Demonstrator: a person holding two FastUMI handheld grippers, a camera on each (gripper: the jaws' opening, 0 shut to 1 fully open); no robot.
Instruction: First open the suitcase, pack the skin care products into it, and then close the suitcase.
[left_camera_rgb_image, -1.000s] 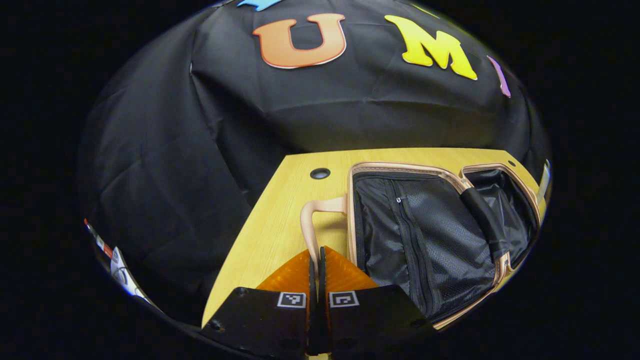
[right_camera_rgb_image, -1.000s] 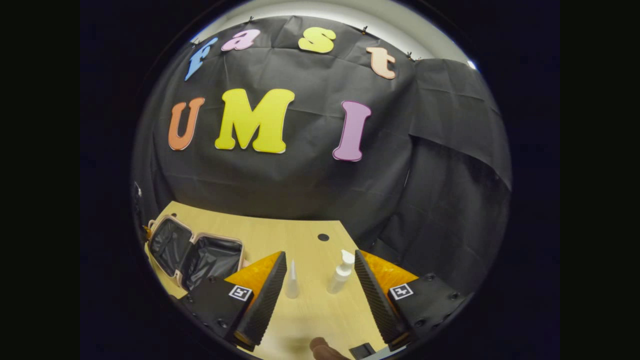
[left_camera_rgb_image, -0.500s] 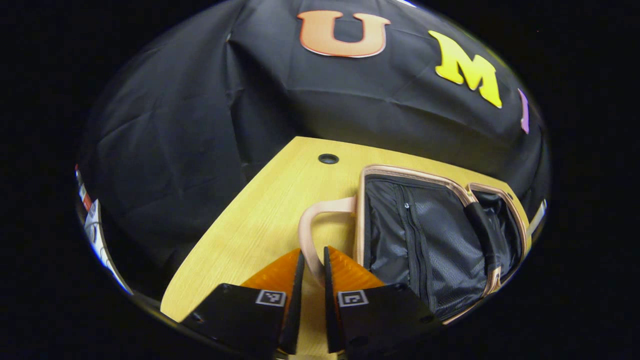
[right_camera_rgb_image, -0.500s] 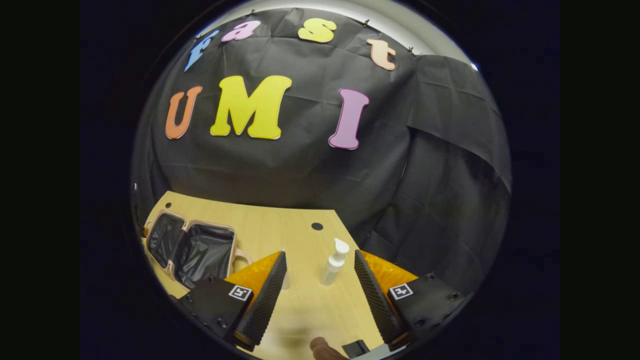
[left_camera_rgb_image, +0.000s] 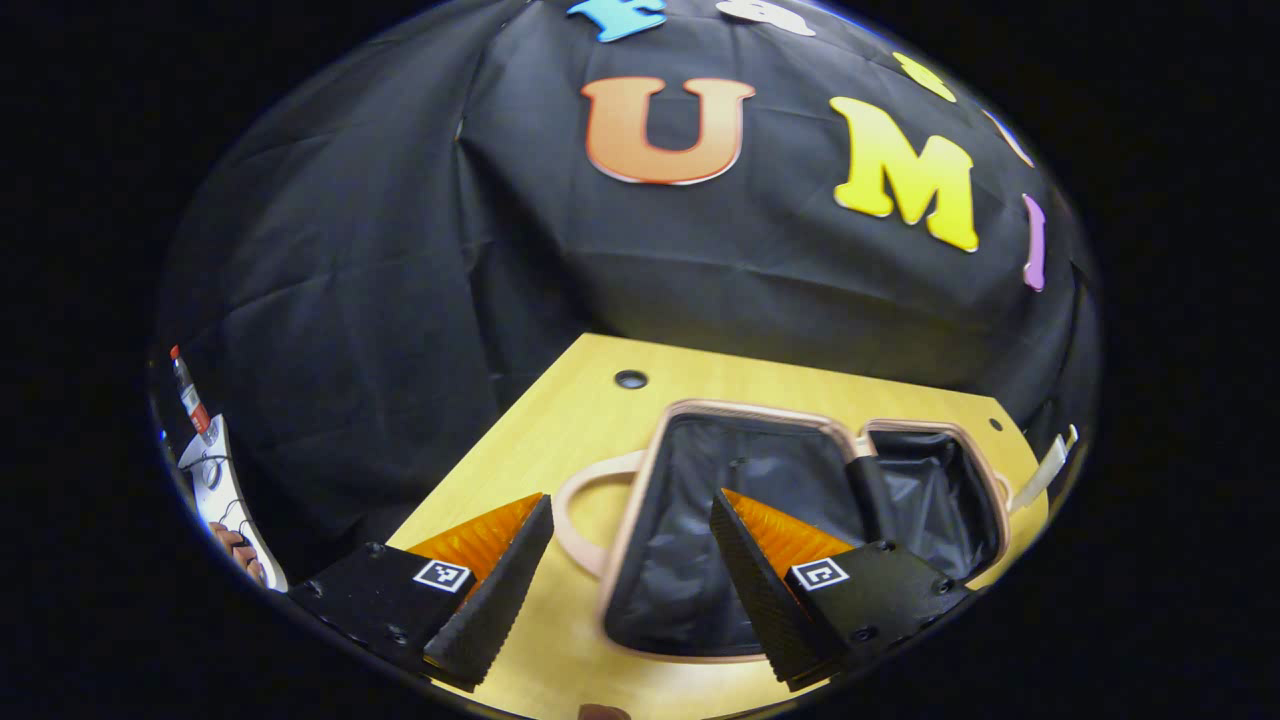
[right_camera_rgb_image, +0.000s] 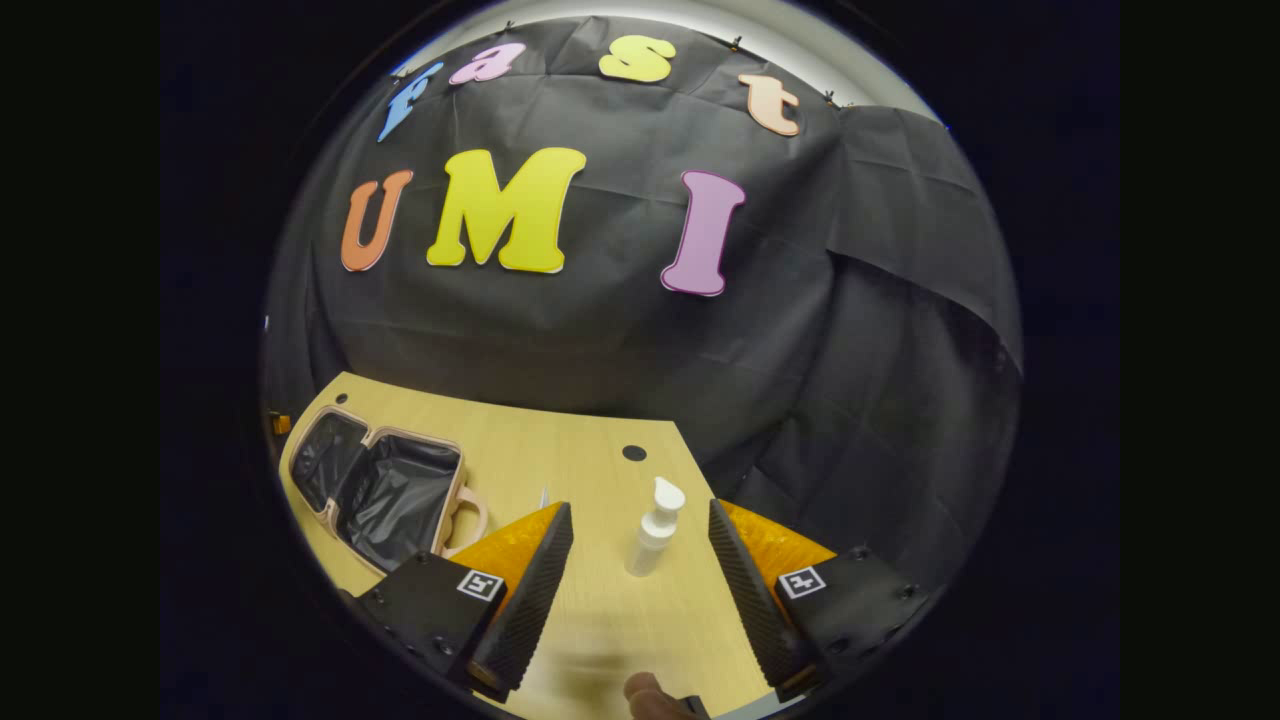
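I line up my right gripper (right_camera_rgb_image: 632, 585), fingers spread wide, with the white pump bottle (right_camera_rgb_image: 652, 527) standing upright on the bench (right_camera_rgb_image: 590, 470), long axis vertical, nozzle turned right. I judge a mid-body pinch safest, since it could topple easily. My left gripper (left_camera_rgb_image: 630, 585), fingers also spread, holds nothing over the open suitcase (left_camera_rgb_image: 740, 500) lying flat.

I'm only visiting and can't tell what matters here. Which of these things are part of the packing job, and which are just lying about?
Part of the job:
- open suitcase, lying flat
- white pump bottle, standing upright
- left gripper and right gripper, both open

Just lying about:
- wooden table
- black cloth wall
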